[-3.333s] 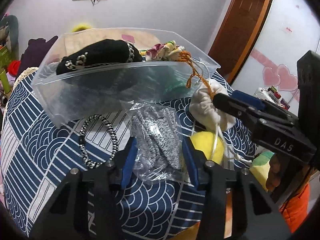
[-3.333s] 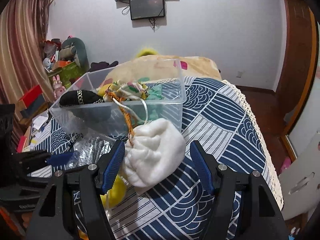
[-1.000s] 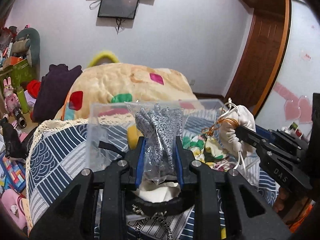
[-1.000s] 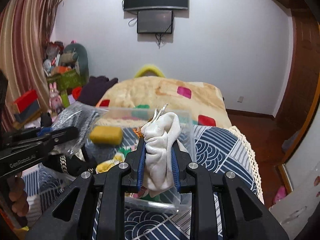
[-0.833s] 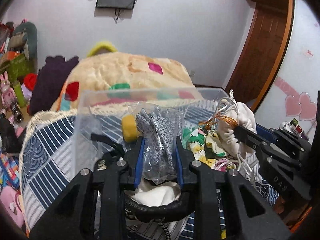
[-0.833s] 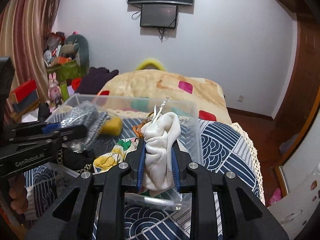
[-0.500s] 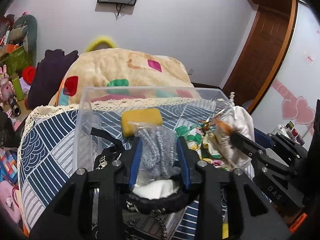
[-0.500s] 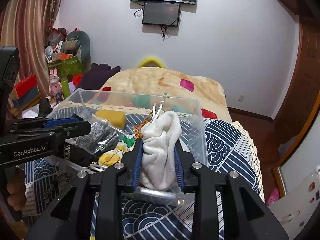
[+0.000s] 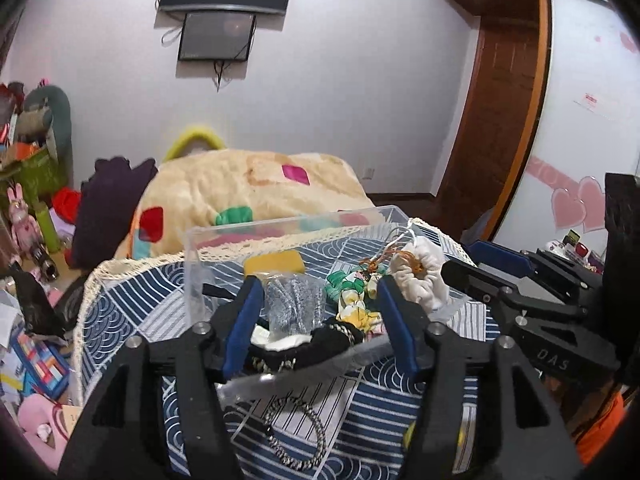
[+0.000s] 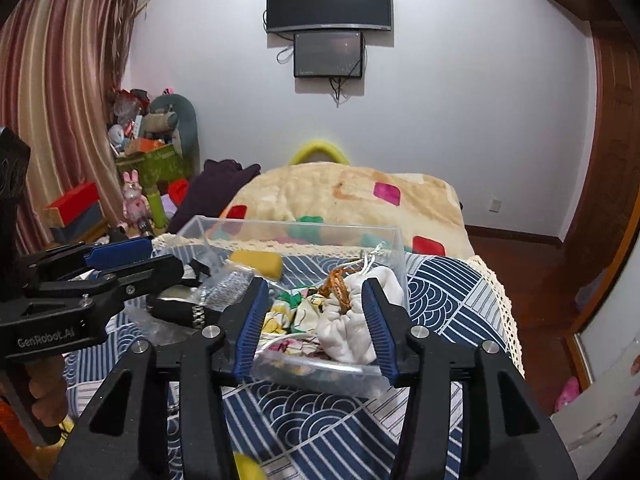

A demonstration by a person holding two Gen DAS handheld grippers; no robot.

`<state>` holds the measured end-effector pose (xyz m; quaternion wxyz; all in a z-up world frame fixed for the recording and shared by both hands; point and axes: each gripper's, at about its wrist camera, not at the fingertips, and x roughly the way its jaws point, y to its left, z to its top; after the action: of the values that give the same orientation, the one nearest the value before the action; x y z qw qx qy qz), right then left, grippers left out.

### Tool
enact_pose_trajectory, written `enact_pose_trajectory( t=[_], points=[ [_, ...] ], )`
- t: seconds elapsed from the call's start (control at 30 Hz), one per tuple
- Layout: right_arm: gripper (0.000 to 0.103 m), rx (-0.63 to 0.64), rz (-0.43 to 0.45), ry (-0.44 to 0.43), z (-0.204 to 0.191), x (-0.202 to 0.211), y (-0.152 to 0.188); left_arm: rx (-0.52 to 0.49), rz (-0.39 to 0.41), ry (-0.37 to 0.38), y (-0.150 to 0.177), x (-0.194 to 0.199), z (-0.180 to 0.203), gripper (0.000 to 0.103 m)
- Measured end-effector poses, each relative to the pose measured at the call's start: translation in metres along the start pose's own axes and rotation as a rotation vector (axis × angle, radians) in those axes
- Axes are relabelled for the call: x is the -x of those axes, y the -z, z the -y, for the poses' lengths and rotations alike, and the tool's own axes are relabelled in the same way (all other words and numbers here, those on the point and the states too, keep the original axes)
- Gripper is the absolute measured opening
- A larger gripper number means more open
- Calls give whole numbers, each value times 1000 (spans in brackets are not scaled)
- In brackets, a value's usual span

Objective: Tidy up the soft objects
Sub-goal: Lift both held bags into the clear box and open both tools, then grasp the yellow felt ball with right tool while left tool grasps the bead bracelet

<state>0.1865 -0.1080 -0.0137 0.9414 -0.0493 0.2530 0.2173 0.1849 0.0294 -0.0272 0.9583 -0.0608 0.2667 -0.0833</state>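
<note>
Over the clear plastic bin [image 10: 384, 240] we read "GenRobot.AI" on the left tongs [image 9: 320, 312] and "DAS" on the right tongs [image 10: 312, 312]; both just released, dropping the crinkly grey bag [image 9: 294, 304] and puckered white pouch [image 10: 352, 320].

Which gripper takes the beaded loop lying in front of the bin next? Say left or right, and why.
Left. The beaded loop lies on the patterned cloth just below the left gripper, whose jaws have just opened, dropping the gray bag. The right gripper sits over the bin's other end, beside the white pouch.
</note>
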Motion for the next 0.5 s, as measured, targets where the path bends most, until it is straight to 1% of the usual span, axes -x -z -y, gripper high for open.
enact_pose_trajectory(
  t=[0.07, 0.13, 0.17, 0.2, 0.23, 0.3, 0.43, 0.5],
  points=[
    [47, -5, 5, -13, -2, 6, 3, -13, 11, -6, 4, 9, 2, 65],
    [53, -10, 7, -24, -3, 9, 6, -15, 18, -15, 8, 17, 2, 71],
    [55, -14, 10, -29, -4, 12, 10, -9, 18, -15, 10, 21, 1, 72],
    [57, -17, 13, -32, -4, 14, 12, 1, 12, -14, 13, 24, -1, 75],
    [58, -18, 15, -35, -6, 16, 14, 13, 3, -13, 16, 25, -3, 80],
    [58, -15, 14, -39, -9, 19, 19, 56, -22, -5, 22, 28, -10, 85],
    [58, -25, 8, -46, -10, 24, 32, 135, -62, 1, 36, 28, -22, 87],
    [59, -32, -6, -50, -10, 24, 39, 156, -85, -11, 47, 26, -27, 87]
  ],
)
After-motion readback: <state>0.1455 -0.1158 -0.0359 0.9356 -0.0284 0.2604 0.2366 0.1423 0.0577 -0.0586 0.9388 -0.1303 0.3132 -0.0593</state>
